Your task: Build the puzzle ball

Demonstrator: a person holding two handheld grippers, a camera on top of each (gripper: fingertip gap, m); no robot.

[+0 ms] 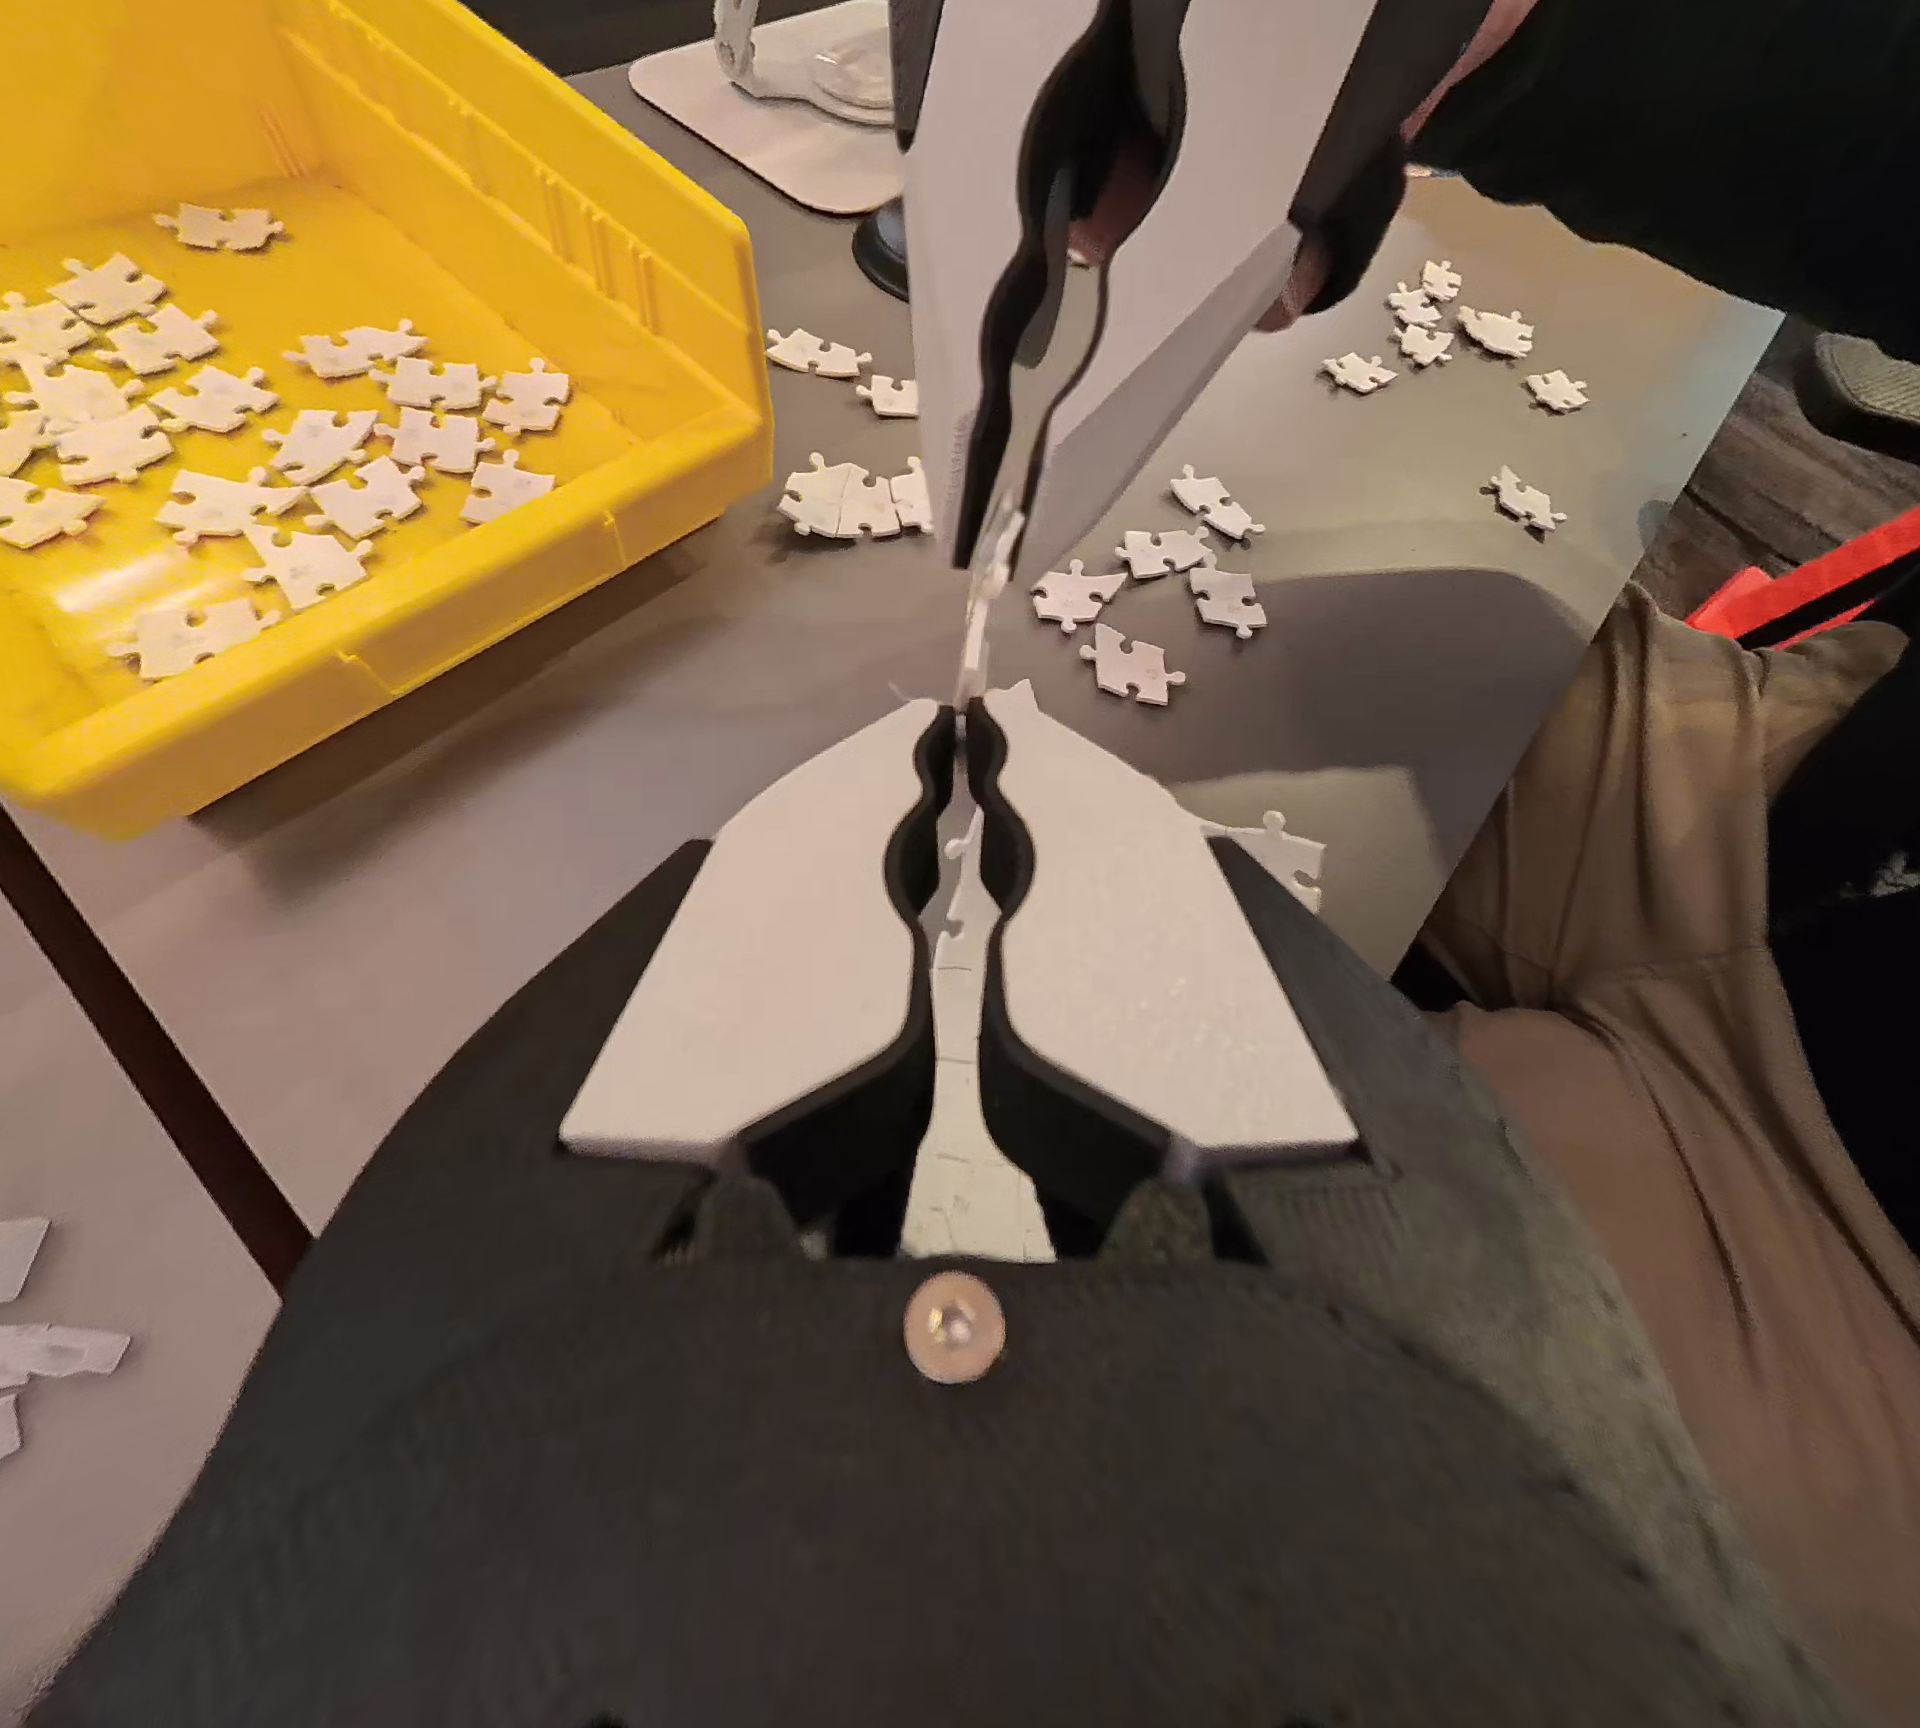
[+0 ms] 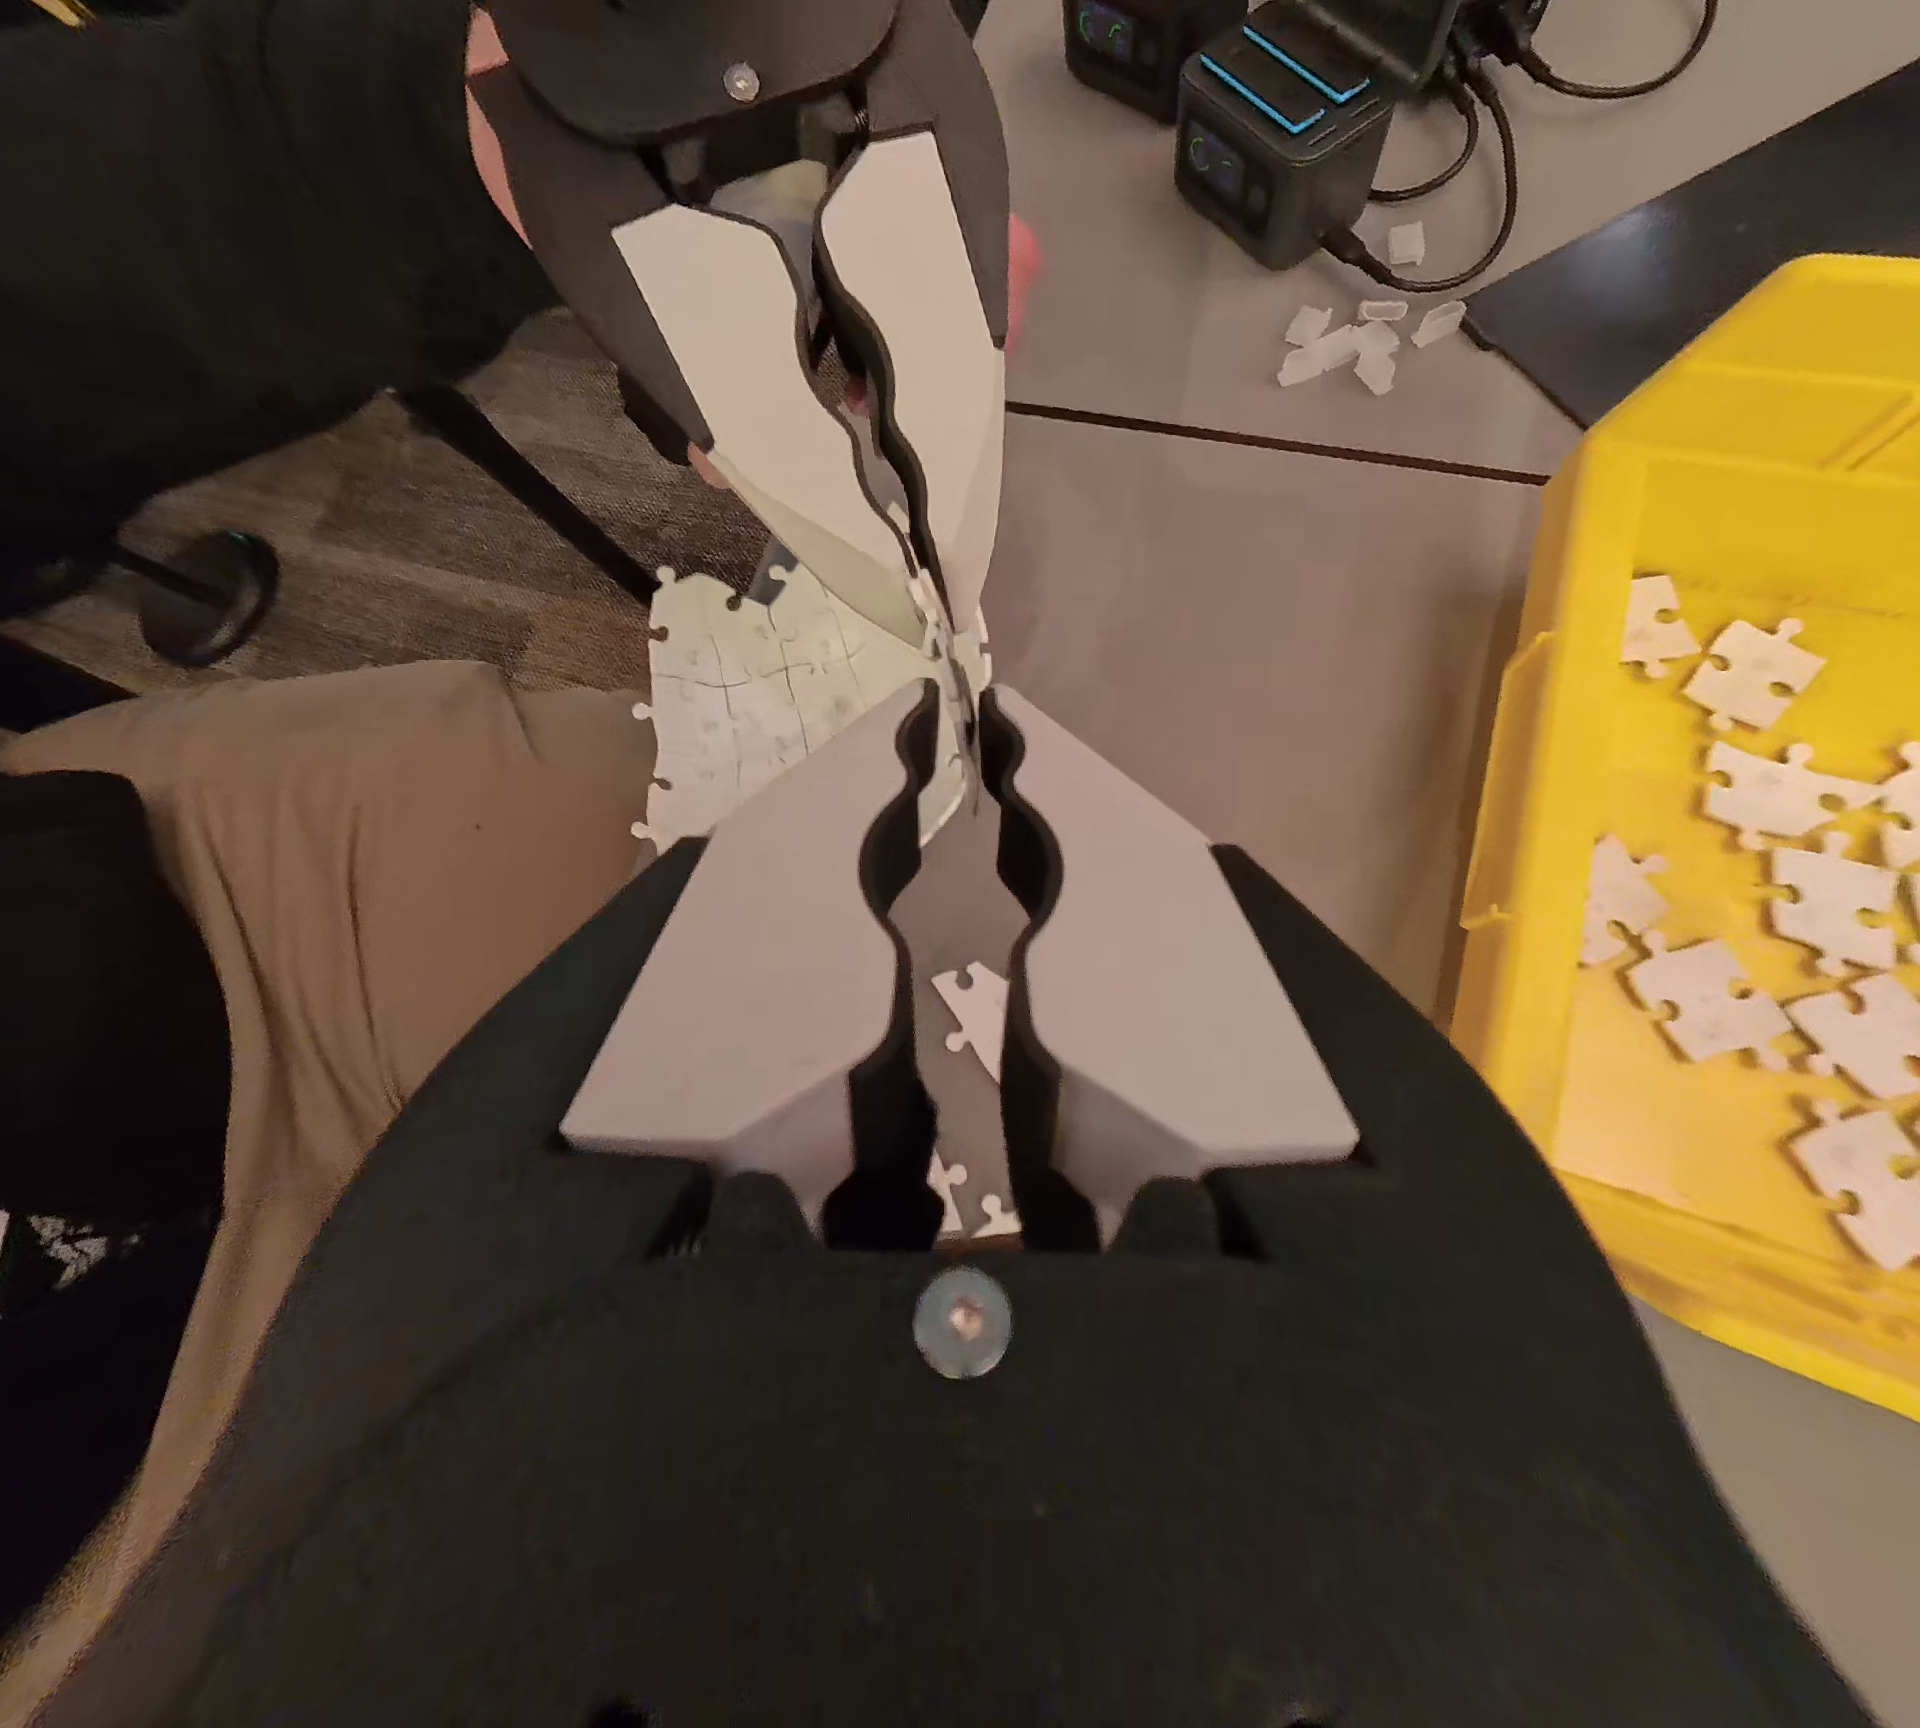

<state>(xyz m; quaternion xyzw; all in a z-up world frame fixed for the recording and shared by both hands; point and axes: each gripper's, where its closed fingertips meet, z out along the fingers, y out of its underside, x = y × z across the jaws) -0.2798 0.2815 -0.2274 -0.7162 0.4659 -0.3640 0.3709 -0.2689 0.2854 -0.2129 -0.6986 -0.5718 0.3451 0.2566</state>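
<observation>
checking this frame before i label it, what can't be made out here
- Left wrist view: the joint where the single piece in the right gripper meets the assembled section is seen edge-on, hidden by the left gripper tips.
- Right wrist view: most of the assembled section is covered by both grippers' fingers.
- Right wrist view: the yellow bin is cut off by the right edge.
- Both views: printing on the loose pieces is too small.

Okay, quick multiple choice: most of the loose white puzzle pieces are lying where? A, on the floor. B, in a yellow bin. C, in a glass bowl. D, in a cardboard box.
B: the loose puzzle pieces lie scattered across the floor of the yellow bin, with fewer on the table beside it.
</observation>
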